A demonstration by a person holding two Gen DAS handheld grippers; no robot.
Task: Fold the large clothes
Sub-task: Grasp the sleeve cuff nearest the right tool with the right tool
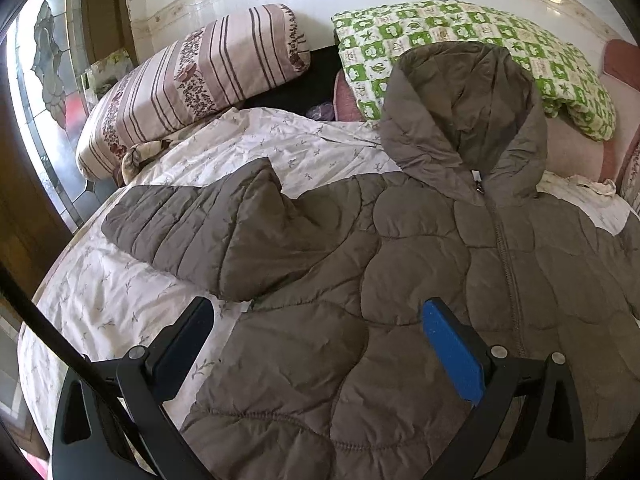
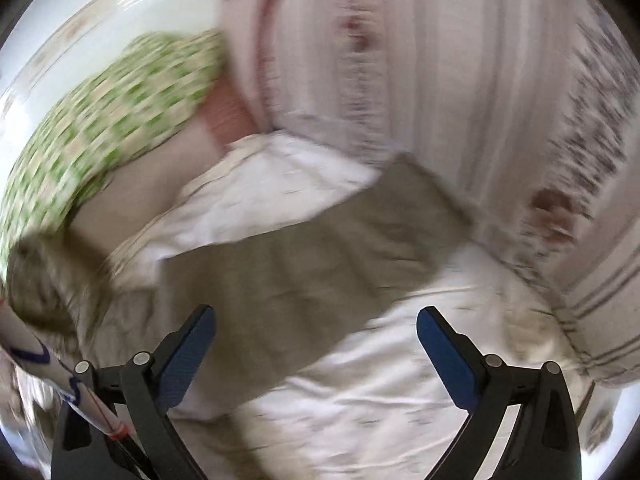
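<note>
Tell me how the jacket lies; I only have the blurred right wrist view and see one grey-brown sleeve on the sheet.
Observer: The jacket lies front up on the white sheet, zipper closed.
Operator: Give me the hood.
Observer: The hood is spread flat toward the green checked pillow.
Operator: Report the other sleeve.
Observer: That sleeve stretches sideways toward the striped pillow, not folded in.
Operator: State the left gripper.
Observer: The left gripper is open over the jacket's side edge, holding nothing.

My bed carried a white sprigged sheet. The grey quilted jacket lay flat on it. Beyond the jacket lay a striped pillow and a green checked pillow.
</note>
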